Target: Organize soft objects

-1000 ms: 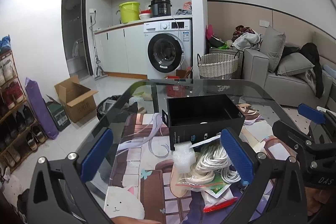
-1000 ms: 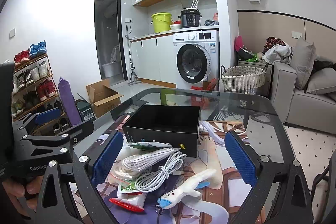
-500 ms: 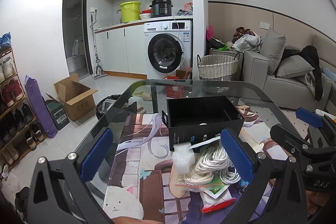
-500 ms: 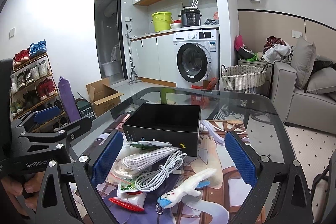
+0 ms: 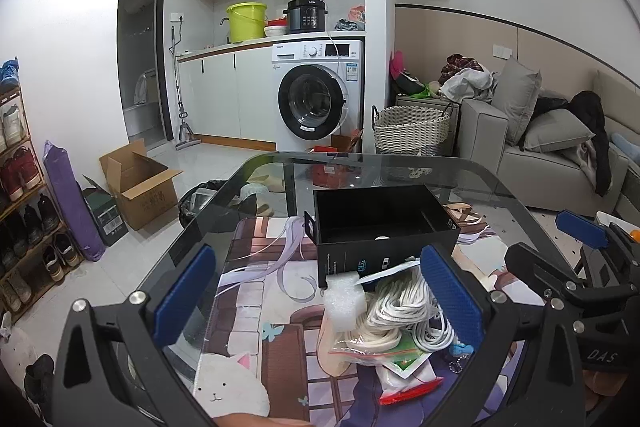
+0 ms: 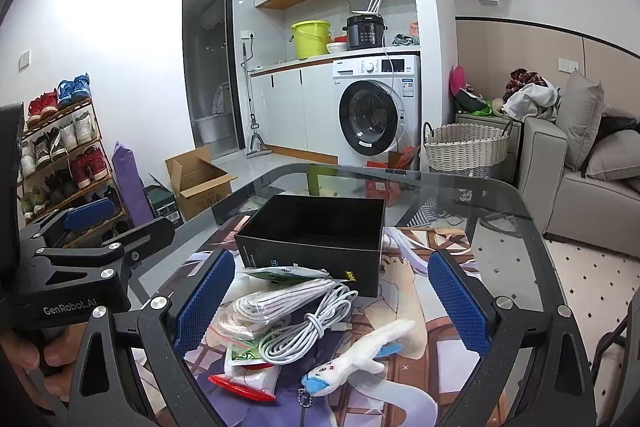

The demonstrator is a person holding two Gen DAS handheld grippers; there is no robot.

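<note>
The left gripper (image 5: pixel 316 291), in its own view, hangs spread wide and holding nothing above the glass table (image 5: pixel 400 167), where a white foam block (image 5: pixel 345 301) and bagged white cords (image 5: pixel 384 319) lie just before the open black cardboard box (image 5: pixel 384 227), apparently the start of sorting. From the right wrist, the right gripper (image 6: pixel 332 303) is likewise spread and empty over a coiled white cable (image 6: pixel 308 327) and a white plush keychain toy (image 6: pixel 356 355); the next move probably calls for lowering onto one soft item and pinching it for the box

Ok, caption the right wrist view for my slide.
Open right gripper poised over white cable and plush toy before black box.
</note>
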